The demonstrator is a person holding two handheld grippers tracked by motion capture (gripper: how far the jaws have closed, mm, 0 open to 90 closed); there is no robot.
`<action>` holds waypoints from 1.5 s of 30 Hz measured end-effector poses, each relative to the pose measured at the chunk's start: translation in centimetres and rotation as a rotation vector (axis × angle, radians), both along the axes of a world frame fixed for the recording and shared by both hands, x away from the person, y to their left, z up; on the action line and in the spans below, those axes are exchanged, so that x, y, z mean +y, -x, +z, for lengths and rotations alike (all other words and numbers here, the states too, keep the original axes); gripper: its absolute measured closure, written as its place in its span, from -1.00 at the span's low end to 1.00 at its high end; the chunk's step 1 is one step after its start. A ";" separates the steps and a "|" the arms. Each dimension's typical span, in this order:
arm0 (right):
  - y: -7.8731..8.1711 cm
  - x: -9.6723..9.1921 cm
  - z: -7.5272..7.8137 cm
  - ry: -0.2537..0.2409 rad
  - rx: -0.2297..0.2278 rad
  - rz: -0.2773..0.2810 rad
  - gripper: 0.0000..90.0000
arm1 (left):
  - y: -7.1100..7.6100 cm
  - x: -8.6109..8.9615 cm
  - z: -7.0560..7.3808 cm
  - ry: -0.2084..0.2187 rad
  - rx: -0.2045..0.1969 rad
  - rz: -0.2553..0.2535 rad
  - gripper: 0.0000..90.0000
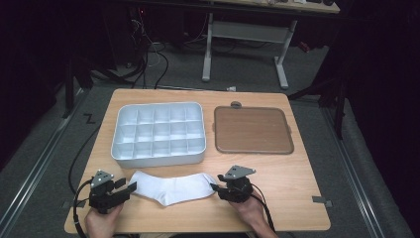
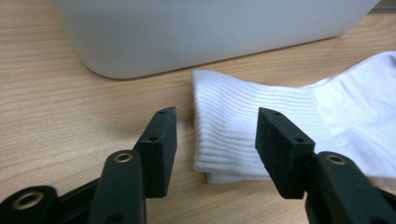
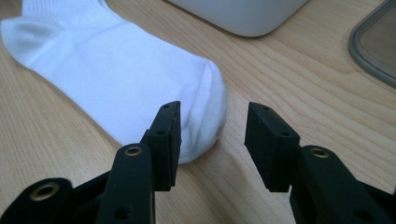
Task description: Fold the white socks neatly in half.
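High view: white sock lies flat on the tabletop, just in front of the compartment tray.
Long axis: across the tabletop, ribbed cuff toward left gripper, toe toward right gripper.
Left fingers: parted, cuff edge between them, not yet pinched.
Right fingers: parted, toe just ahead, untouched.
Nearer hand: about equal, one at each end.
Materials: soft knit sock; hard white plastic tray; brown lid alongside; wood-grain top.
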State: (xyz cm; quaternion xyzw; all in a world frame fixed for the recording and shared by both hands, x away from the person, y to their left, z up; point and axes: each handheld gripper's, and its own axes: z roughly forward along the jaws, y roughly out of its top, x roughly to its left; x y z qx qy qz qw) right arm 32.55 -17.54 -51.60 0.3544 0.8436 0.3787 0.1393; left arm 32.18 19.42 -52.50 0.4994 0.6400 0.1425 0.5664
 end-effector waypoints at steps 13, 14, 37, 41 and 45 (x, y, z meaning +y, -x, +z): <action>-0.3 0.1 -0.8 0.027 0.055 0.035 0.63 | -0.2 -0.9 -0.6 -0.043 0.023 -0.025 0.39; -0.3 0.1 -0.9 0.028 0.056 0.034 0.65 | -0.2 -0.9 -0.6 -0.043 0.023 -0.025 0.39; -0.3 -1.7 -0.8 0.044 0.049 -0.018 0.69 | -0.5 -3.8 -1.1 -0.087 0.025 -0.063 0.37; -0.2 -2.3 -0.8 0.039 0.053 -0.031 0.69 | -0.7 -4.3 -1.0 -0.081 0.031 -0.069 0.37; -0.2 -3.0 -0.9 0.029 0.056 -0.053 0.69 | -0.9 -5.0 -1.0 -0.090 0.035 -0.084 0.37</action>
